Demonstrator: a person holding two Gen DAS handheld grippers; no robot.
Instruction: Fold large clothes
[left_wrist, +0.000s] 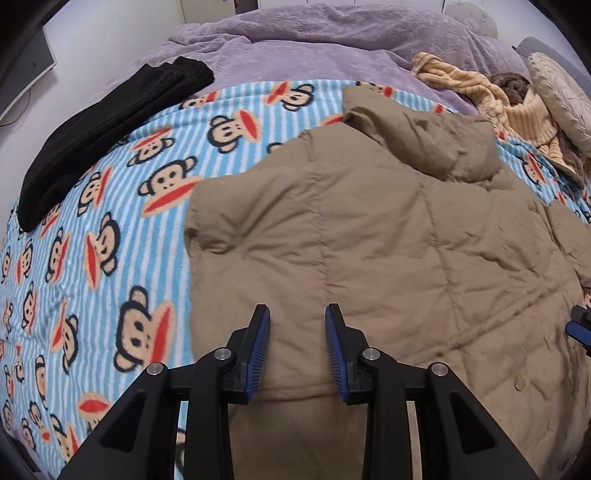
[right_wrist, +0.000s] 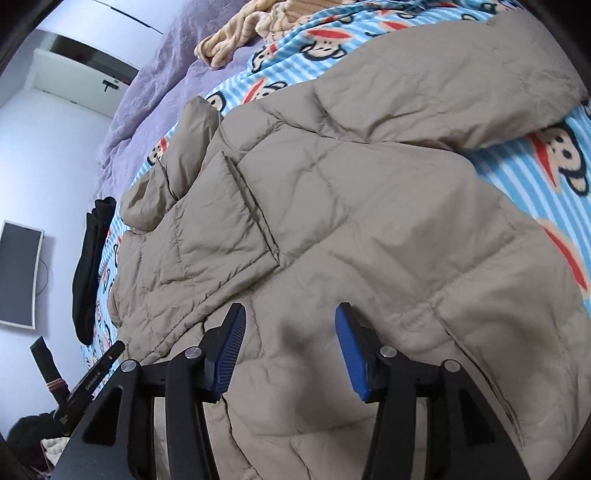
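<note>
Left gripper and right gripper hover, jaws parted, empty.

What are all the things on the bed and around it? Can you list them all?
Puffy jacket: one, tan, spread on the monkey blanket, under both tongs.
Monkey blanket: one, blue and white stripes with cartoon monkeys, covering the near part of the bed.
Purple blanket: one, lilac, at the far end of the bed.
Black garment: one, black, lying on the monkey blanket at its far left side.
Striped garment: one, cream and yellow, bunched at the far right.
Pillow: one, beige, far right edge.
Screen: one, dark with a white frame, on the wall.
Left tongs: one pair, black with blue pads, open.
Right tongs: one pair, black with blue pads, open.
</note>
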